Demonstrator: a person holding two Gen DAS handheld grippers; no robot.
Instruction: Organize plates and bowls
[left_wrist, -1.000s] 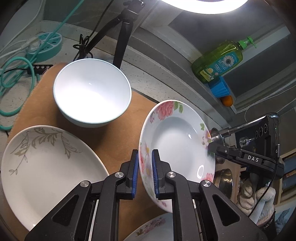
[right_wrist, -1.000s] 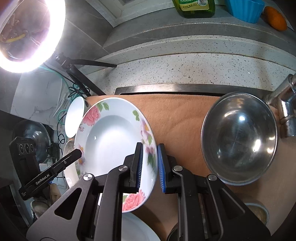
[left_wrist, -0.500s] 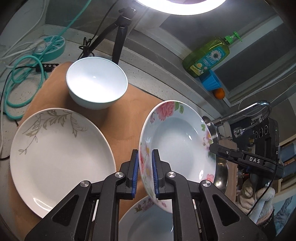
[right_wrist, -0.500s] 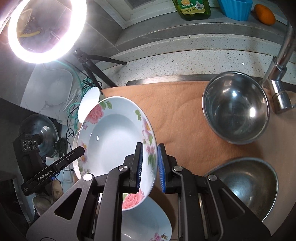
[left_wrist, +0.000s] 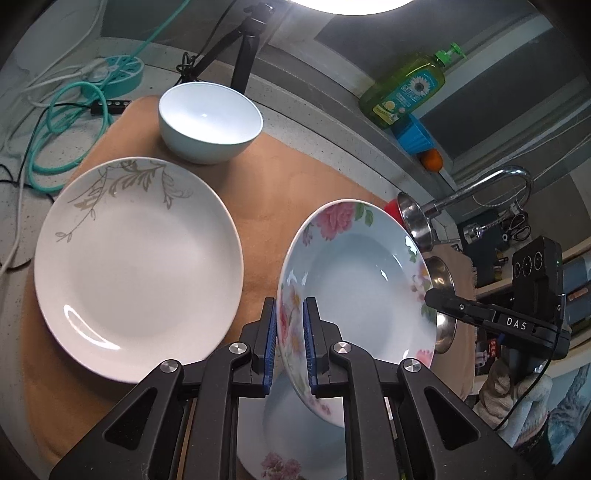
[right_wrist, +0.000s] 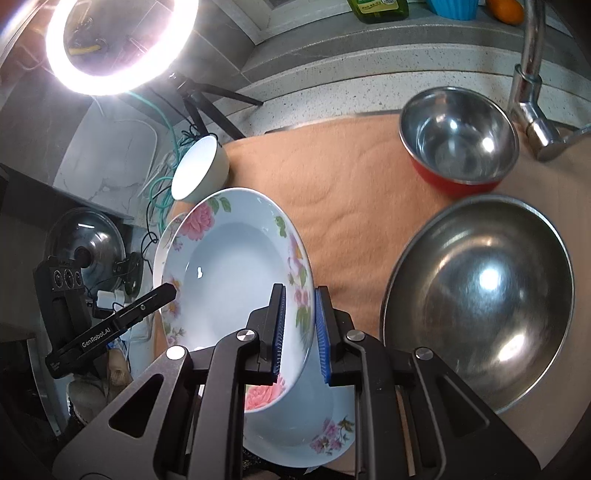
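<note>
Since the earlier frames we have carried the floral plate (left_wrist: 354, 295) toward us across the orange mat (left_wrist: 295, 177); the white bowl (left_wrist: 210, 122) and the leaf-pattern plate (left_wrist: 136, 266) now lie farther from the left camera, and a second floral plate (right_wrist: 303, 424) has come into view under the one we hold.

The jaws of the left gripper (left_wrist: 288, 343) are nearly together and pinch the rim of the held plate on one side. The jaws of the right gripper (right_wrist: 299, 332) pinch the opposite rim in the same way. We think two grips are used because the plate is wide and smooth, and one pinch at the edge could let it swing or slip.

The plate is in the air, tilted, with its hollow facing up, just above the second floral plate on the mat. This position suggests that we want to stack the two matching plates.

Farther out, the large steel bowl (right_wrist: 480, 310) and the red steel bowl (right_wrist: 458, 140) stand to the right on the mat, beside the faucet (right_wrist: 532, 81). The leaf-pattern plate and the white bowl rest on the left. They seem to wait for their own sorting.
</note>
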